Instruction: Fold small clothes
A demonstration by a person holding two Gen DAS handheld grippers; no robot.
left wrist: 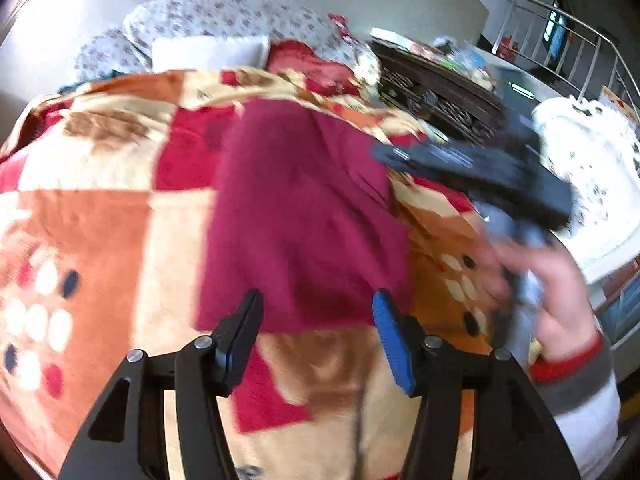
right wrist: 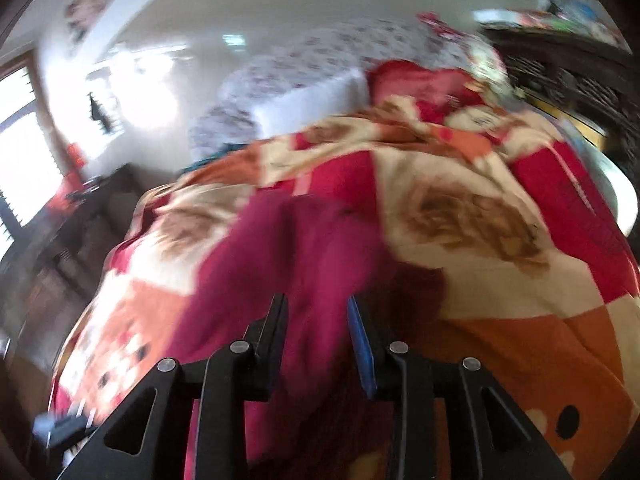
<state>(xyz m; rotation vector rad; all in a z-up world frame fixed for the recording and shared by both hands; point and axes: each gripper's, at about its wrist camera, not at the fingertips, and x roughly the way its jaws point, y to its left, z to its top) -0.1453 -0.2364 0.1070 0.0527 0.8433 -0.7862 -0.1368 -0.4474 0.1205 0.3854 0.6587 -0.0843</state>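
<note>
A maroon garment (left wrist: pixel 296 216) lies spread on a patchwork blanket (left wrist: pixel 104 232) over the bed, with a white pillow (left wrist: pixel 208 53) and floral bedding (left wrist: pixel 224 12) at the far end. The left hand-held gripper (left wrist: pixel 316 312) hangs part-open and empty above the garment's near edge; the right hand-held gripper (right wrist: pixel 316 316), also apart, seems clear of the cloth, though blur obscures contact. A dark carved cabinet (left wrist: pixel 444 96) stands far right.

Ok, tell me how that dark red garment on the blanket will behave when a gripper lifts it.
The dark red garment will probably droop: it lies limp with soft creases. It looks light, a thin layer following the blanket beneath. Its fuzzy surface likely grips the pads rather than slipping, though blur makes that uncertain.
</note>
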